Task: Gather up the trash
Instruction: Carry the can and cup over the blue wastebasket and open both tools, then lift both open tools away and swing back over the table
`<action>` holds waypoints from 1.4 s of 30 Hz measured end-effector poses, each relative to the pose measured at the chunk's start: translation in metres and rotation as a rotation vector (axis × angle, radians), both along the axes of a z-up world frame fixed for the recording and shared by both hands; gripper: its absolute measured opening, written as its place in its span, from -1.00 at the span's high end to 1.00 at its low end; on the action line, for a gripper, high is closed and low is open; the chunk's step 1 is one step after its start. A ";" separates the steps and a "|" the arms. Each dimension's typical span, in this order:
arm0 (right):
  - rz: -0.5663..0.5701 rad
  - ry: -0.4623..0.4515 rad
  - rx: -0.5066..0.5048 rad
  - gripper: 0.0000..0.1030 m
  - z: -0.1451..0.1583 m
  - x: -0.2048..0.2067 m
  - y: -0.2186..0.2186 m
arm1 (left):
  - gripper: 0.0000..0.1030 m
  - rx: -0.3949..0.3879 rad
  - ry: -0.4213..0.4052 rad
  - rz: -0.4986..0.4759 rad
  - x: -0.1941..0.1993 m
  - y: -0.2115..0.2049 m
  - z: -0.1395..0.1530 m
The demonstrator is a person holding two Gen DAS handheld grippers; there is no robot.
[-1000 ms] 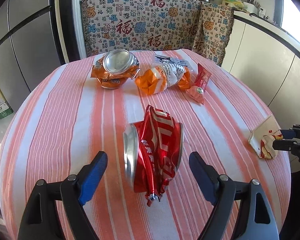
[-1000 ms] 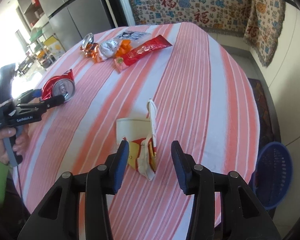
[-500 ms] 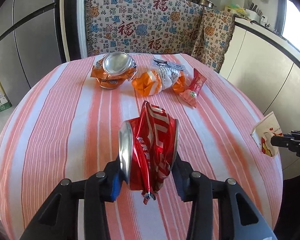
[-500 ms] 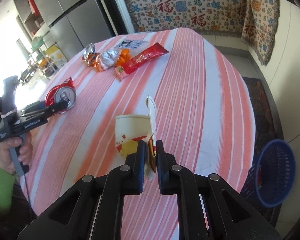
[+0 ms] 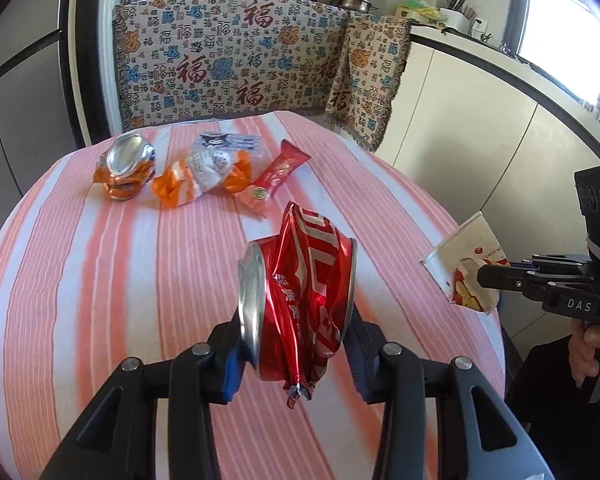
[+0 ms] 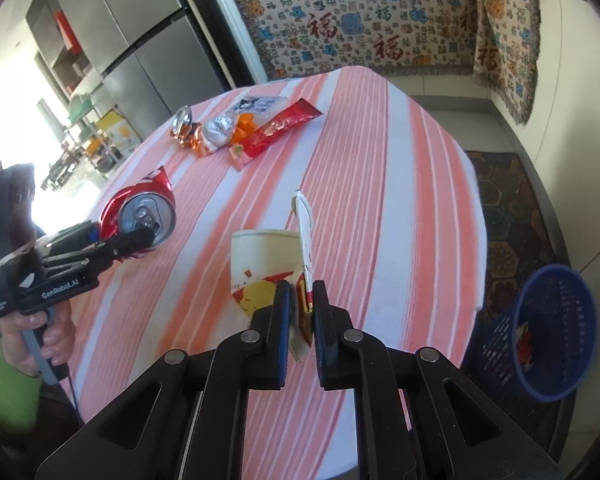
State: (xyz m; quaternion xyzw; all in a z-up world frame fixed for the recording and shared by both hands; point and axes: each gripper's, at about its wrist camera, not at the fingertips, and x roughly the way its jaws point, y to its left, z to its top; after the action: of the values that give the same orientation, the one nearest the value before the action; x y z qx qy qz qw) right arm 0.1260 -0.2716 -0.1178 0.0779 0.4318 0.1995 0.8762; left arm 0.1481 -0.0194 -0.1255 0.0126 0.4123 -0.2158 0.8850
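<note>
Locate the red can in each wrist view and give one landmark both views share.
Left wrist: the red can sits at centre, low in the frame, clamped in the left gripper above the striped cloth.
Right wrist: the red can is at the left edge, mid-height, held by the left gripper that reaches in from the left.
Shared landmark: the red wrapper lying at the far side of the table.

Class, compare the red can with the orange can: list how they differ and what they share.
The red can is clamped in the left gripper, clear of the cloth; the orange can lies on the striped tablecloth. The red can is near, the orange far. Both are crushed.
</note>
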 end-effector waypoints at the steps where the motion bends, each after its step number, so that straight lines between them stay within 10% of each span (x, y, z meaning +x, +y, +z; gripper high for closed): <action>1: -0.013 -0.005 0.002 0.82 0.001 -0.001 -0.006 | 0.17 -0.005 -0.001 -0.013 -0.001 -0.009 0.002; 20: -0.485 0.005 -0.118 0.82 -0.011 -0.003 -0.267 | 0.16 -0.090 0.068 -0.371 0.007 -0.299 0.016; 32: -0.626 0.132 -0.081 0.81 -0.079 0.019 -0.365 | 0.15 -0.005 0.163 -0.457 0.043 -0.437 -0.063; 42: -0.673 0.108 -0.028 0.14 -0.087 0.024 -0.394 | -0.26 0.080 0.190 -0.427 0.067 -0.482 -0.130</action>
State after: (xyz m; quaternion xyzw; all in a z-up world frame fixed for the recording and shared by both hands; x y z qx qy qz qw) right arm 0.1504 -0.6659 -0.2044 0.2145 0.4303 -0.1111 0.8697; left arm 0.2156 -0.5015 -0.2551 0.1144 0.4900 -0.3818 0.7752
